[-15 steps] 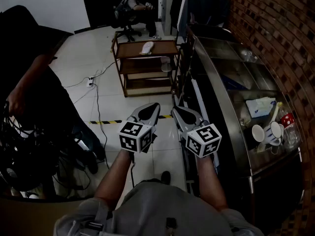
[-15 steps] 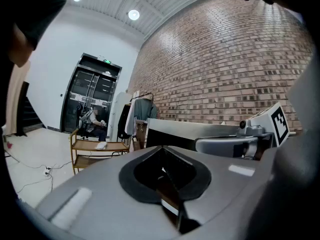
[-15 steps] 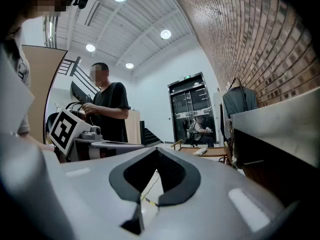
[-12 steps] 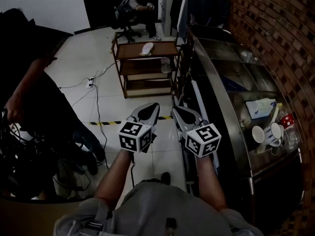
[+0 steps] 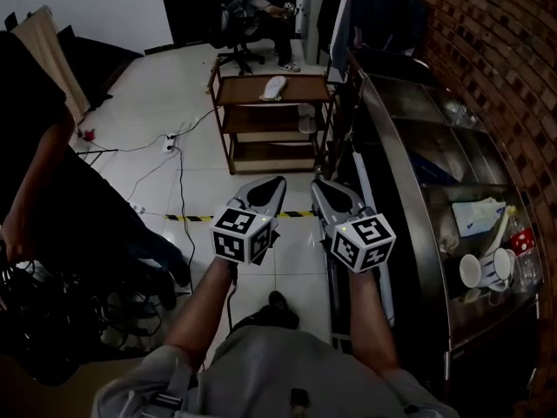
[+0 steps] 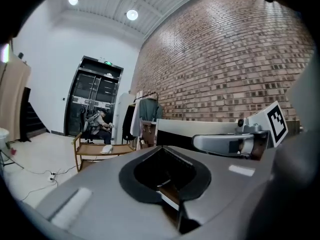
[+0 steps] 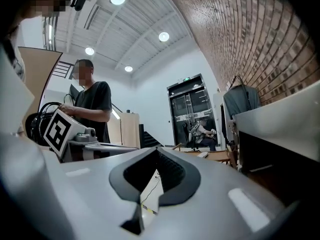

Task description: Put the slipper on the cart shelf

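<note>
Head view first: the only print I can find is the black-and-white square marker on each gripper's cube, one on the left cube [image 5: 242, 234] and one on the right cube [image 5: 363, 243], and these are patterns with no words. The slipper [image 5: 274, 87] lies pale on the top shelf of the wooden cart [image 5: 233, 103], and a second pale shape sits on the cart's middle shelf at its right end; I cannot tell what that shape is. The left gripper [image 5: 275, 184] and right gripper [image 5: 318, 185] are side by side, well short of the cart on its near side, with a yellow-and-black floor tape [image 5: 198, 217] between them and the cart. A long glass-topped table [image 5: 409, 172] runs from the cart's right side back toward me, and white mugs [image 5: 486, 269] stand at its near end. A seated person [image 5: 261, 3] is beyond the cart. In the left gripper view the fingers are clenched together, tips meeting, with nothing between them. The cart is far off past the tips, to their left, with the slipper [image 6: 106, 149] on top. A green sign [image 6: 105, 62] glows over the doorway behind the cart, too small to read. In the right gripper view the fingers are also pressed together on nothing. The cart shows small to the right of the tips, and a standing person [image 7: 90, 104] is well to the cart's left.
</note>
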`<state>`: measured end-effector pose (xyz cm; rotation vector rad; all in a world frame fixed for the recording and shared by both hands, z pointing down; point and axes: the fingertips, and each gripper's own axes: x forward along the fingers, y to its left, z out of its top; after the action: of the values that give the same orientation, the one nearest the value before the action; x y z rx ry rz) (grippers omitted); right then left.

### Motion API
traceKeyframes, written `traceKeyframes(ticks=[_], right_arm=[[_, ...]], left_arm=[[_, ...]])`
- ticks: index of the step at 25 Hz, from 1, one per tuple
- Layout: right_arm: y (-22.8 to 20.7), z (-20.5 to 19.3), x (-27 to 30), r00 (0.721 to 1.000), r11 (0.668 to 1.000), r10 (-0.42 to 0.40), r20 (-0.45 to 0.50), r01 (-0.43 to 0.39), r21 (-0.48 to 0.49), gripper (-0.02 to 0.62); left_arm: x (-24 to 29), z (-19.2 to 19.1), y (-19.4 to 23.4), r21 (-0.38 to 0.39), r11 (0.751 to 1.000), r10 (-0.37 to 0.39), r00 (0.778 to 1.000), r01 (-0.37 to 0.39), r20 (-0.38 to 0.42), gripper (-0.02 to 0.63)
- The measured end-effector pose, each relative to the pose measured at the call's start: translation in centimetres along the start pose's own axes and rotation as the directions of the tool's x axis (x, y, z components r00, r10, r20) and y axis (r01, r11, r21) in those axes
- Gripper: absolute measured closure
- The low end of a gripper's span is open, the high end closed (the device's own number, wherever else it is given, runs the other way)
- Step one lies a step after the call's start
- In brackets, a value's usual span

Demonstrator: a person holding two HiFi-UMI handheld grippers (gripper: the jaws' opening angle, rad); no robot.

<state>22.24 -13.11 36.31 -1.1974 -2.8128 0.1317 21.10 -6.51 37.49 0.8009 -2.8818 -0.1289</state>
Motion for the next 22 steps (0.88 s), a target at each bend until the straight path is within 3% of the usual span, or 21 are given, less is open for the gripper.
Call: traceKeyframes(ticks=[11,22], right_arm=[[-9.0,0.7,10.3,1.0,0.999,-0.014,0.004,0.014,0.033,0.595],[-15.3,0.5,20.7,0.999,0.999,0.007,-0.042,-0.005,0.036,0.595]], left_arm=[[9.2,1.6,8.3,-0.01,0.999,0.047,0.999,-0.047,-0.008,0.598],[17.1,2.2,17.7,-0.037,0.997,0.068,0.998,-0.068,-0.016,0.598]])
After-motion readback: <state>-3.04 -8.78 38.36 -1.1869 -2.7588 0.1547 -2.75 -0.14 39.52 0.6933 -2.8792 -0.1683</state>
